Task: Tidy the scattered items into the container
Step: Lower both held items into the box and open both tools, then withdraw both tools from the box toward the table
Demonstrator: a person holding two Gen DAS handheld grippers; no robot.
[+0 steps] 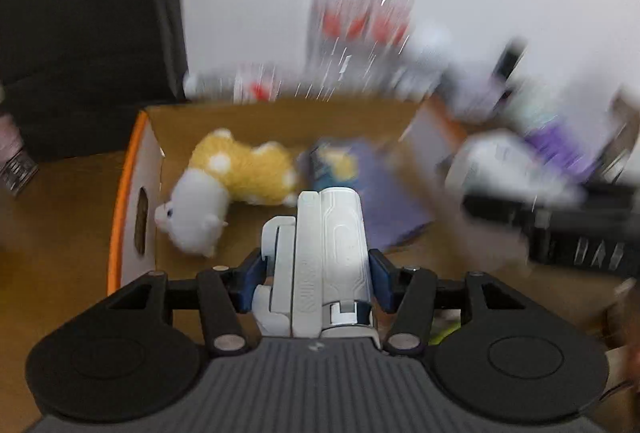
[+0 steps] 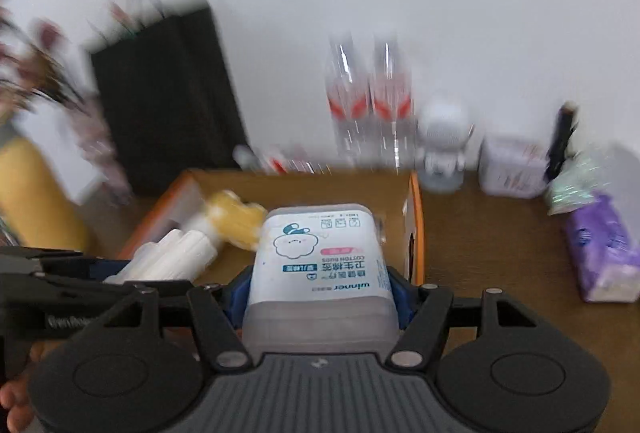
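2 items already inside open brown cardboard box [image 1: 280, 121]: yellow-white plush toy [image 1: 236, 169], purple packet [image 1: 380, 193]. Left hand-held gripper [image 1: 320, 273] clamps white folded plastic gadget [image 1: 332, 253]; right hand-held gripper [image 2: 320, 293] clamps translucent cotton-bud box [image 2: 320, 265]; neither deposited.

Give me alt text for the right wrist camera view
The right gripper clamps a cotton bud box above an open cardboard box holding a yellow-and-white plush toy. Blurred water bottles stand behind.
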